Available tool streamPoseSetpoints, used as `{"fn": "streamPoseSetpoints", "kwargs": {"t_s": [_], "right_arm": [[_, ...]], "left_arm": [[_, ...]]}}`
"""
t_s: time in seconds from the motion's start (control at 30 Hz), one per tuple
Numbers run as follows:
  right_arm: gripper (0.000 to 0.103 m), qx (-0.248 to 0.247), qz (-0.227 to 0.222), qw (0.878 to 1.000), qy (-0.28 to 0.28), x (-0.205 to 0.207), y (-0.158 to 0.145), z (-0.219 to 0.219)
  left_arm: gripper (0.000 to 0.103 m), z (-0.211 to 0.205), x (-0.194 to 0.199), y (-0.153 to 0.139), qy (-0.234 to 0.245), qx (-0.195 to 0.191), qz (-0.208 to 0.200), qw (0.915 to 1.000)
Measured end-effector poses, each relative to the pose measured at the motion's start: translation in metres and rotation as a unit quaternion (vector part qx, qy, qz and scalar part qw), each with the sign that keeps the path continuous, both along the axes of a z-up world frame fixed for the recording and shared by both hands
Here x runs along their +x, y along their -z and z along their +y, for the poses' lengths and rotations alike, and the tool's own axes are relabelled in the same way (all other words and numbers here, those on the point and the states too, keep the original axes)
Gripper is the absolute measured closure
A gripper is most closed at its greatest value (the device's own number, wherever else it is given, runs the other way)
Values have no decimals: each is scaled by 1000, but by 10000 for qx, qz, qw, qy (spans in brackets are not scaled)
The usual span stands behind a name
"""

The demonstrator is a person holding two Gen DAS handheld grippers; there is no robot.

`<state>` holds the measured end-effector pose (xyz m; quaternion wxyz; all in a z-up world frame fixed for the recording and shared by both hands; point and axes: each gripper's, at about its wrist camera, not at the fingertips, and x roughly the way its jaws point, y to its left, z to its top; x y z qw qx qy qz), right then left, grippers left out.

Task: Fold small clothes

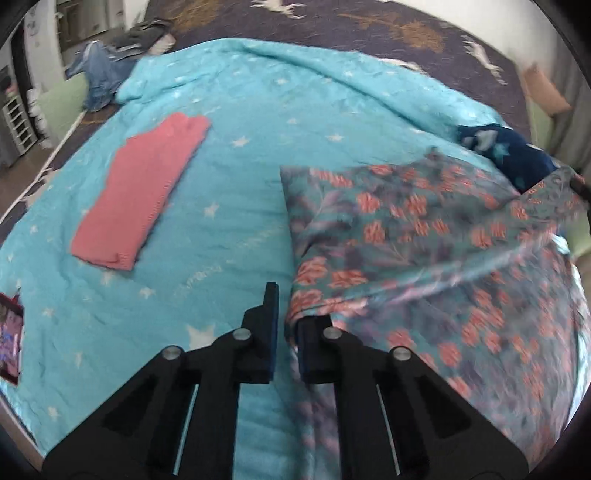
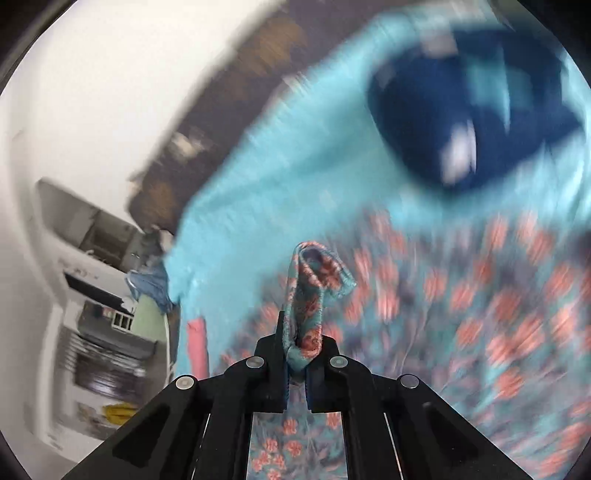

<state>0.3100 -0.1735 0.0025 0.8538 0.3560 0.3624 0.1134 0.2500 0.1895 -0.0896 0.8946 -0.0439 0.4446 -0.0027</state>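
A teal floral garment (image 1: 424, 236) with red flowers is held up over the turquoise star blanket (image 1: 240, 177), spread between both grippers. My left gripper (image 1: 286, 321) is shut on its near left edge. My right gripper (image 2: 295, 354) is shut on a bunched corner of the floral garment (image 2: 314, 291); the rest hangs blurred below it. A folded pink garment (image 1: 144, 188) lies flat on the blanket to the left. A dark blue garment (image 1: 506, 155) with pale shapes lies at the right behind the floral one; it also shows in the right wrist view (image 2: 469, 107).
A dark patterned bedspread (image 1: 369, 29) lies beyond the blanket. Jeans and dark clothes (image 1: 110, 62) are heaped at the far left corner. A printed item (image 1: 9, 339) sits at the left edge. White shelving (image 2: 92, 295) stands beside the bed.
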Motion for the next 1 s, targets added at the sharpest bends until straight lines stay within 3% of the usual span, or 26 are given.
{"fn": "streamPoseSetpoints", "kwargs": {"t_s": [0.1, 0.17, 0.27, 0.33, 0.47, 0.63, 0.7, 0.77, 0.9, 1.0], "right_arm": [[97, -366, -375, 9985, -154, -26, -13, -17], [95, -727, -35, 9972, -197, -37, 5, -27], [90, -1116, 932, 9894, -3, -52, 47, -46], [90, -905, 1252, 9879, 129, -66, 65, -64], [89, -479, 1208, 9911, 291, -80, 67, -83], [57, -262, 1042, 9935, 370, -78, 61, -97], [57, -363, 1007, 9939, 269, -66, 60, -90], [57, -377, 1016, 9940, 123, -59, 60, -81], [57, -488, 985, 9936, -267, -53, 60, -60], [52, -902, 1315, 9869, -265, -46, 71, -51]], "left_arm": [[89, -14, -14, 2, 313, 194, -94, 9993], [89, -25, -22, 8, 467, 456, -123, 9978], [89, -32, -26, 9, 512, 674, -182, 9962], [89, -30, -27, 6, 527, 593, -155, 9967], [84, -28, -27, 3, 537, 548, -120, 9970], [79, -26, -29, 5, 504, 481, -66, 9975], [77, -25, -31, 5, 509, 456, -35, 9977], [76, -22, -33, 2, 519, 279, -26, 9983], [76, -4, -31, -9, 404, -491, -107, 9979], [75, 2, -19, -12, 271, -540, -131, 9981]]}}
